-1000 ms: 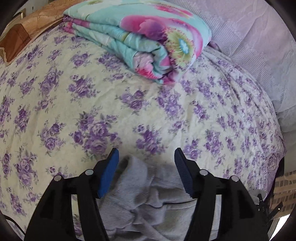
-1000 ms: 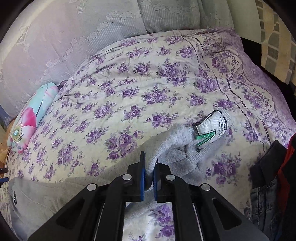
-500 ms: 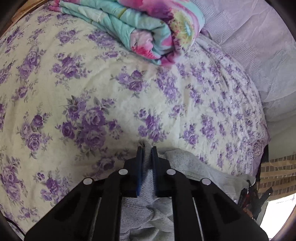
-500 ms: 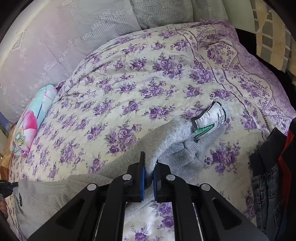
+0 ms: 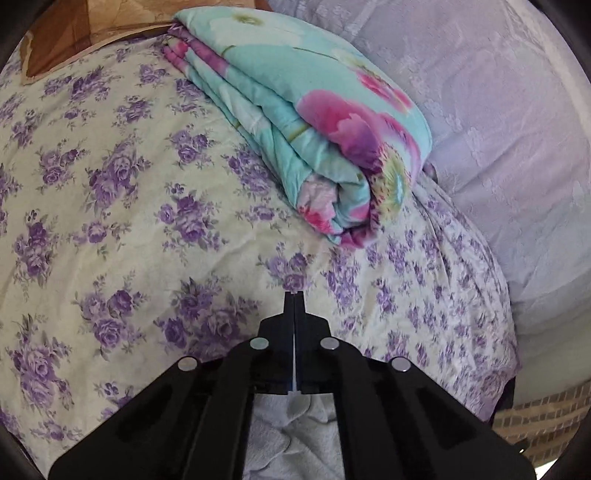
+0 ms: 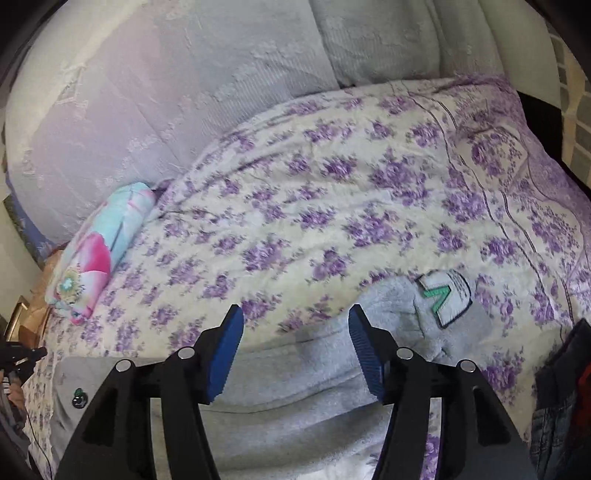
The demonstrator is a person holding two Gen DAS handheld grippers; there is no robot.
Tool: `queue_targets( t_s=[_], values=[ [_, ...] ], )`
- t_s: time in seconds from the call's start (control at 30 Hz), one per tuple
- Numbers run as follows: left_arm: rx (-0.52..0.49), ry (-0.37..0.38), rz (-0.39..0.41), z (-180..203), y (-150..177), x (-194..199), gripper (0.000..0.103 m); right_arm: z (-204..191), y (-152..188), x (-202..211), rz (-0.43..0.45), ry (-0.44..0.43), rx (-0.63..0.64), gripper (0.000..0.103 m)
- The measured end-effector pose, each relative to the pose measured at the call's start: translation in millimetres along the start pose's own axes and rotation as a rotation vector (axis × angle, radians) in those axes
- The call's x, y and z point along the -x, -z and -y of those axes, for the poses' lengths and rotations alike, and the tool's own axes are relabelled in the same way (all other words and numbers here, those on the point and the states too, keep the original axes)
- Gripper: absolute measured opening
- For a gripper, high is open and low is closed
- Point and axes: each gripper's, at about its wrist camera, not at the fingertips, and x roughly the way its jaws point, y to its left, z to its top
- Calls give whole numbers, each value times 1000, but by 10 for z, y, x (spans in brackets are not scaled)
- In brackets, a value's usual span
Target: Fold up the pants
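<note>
Grey sweatpants [image 6: 295, 373] lie across the purple-flowered bedspread [image 6: 332, 206], with a white patch with a green mark [image 6: 443, 295] at their right end. My right gripper [image 6: 295, 325] is open, its blue pads on either side of the pants' far edge and holding nothing. My left gripper [image 5: 294, 295] is shut with its jaws pressed together; grey fabric of the pants [image 5: 291, 439] shows below between its arms, and whether the tips pinch it is hidden.
A folded turquoise and pink floral quilt [image 5: 314, 122] lies on the bed by the lilac lace headboard [image 5: 498, 110]; it also shows in the right wrist view [image 6: 99, 251]. Dark clothes [image 6: 561, 398] lie at the bed's right edge. A wooden nightstand [image 5: 74, 33] stands behind.
My right gripper has opened and let go of the pants' edge. My left gripper closed on the grey fabric, then lifted and swung toward the quilt, staying shut.
</note>
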Motion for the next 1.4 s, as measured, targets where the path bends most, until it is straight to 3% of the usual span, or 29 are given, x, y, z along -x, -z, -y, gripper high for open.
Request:
queue_targets(
  t_s=[0.03, 0.13, 0.17, 0.2, 0.3, 0.4, 0.47, 0.6, 0.63, 0.67, 0.83, 0.87, 1.0, 1.1, 1.13, 1.23, 1.3, 1.4],
  values=[
    [-18, -5, -6, -4, 67, 52, 0, 10, -25, 84, 18, 27, 22, 59],
    [-37, -14, -25, -117, 299, 216, 30, 317, 80, 231, -1, 85, -45, 56],
    [-41, -27, -28, -165, 389, 275, 36, 492, 171, 255, -27, 105, -110, 42],
    [-52, -42, -35, -221, 483, 319, 36, 690, 292, 290, -49, 112, -195, 36],
    [-59, -77, -73, -404, 760, 416, 37, 1093, 673, 325, -97, 74, -415, 35],
    [10, -91, -123, -641, 997, 451, 37, 1200, 851, 181, -113, 23, -525, 34],
    [57, -102, -138, -764, 1117, 472, 38, 1146, 860, 57, -103, -24, -538, 35],
    [90, -114, -158, -859, 1276, 529, 43, 980, 851, -314, -173, -71, -545, 35],
    [90, -116, -163, -858, 1301, 542, 45, 958, 843, -334, -172, -62, -543, 21],
    [88, -117, -166, -850, 1326, 555, 46, 928, 819, -302, -151, -62, -538, 4],
    [73, -86, -191, -761, 1449, 559, 50, 770, 611, 316, -7, -57, -409, 4],
    [72, -79, -197, -749, 1469, 540, 54, 815, 631, 359, -22, -44, -402, 4],
    [76, -83, -196, -752, 1497, 409, 61, 1042, 928, 5, -246, 36, -420, 5],
    [89, -83, -183, -726, 1490, 374, 61, 999, 947, 192, -175, 29, -446, 19],
    [85, -80, -179, -713, 1487, 369, 61, 968, 925, 278, -147, 26, -440, 29],
    [93, -44, -170, -701, 1492, 363, 42, 861, 851, 570, -92, 50, -362, 33],
    [117, -13, -165, -718, 1489, 367, 24, 836, 856, 810, -68, 41, -335, 33],
    [148, 20, -150, -751, 1500, 403, 17, 837, 988, 1161, -59, 29, -306, 38]
  ],
)
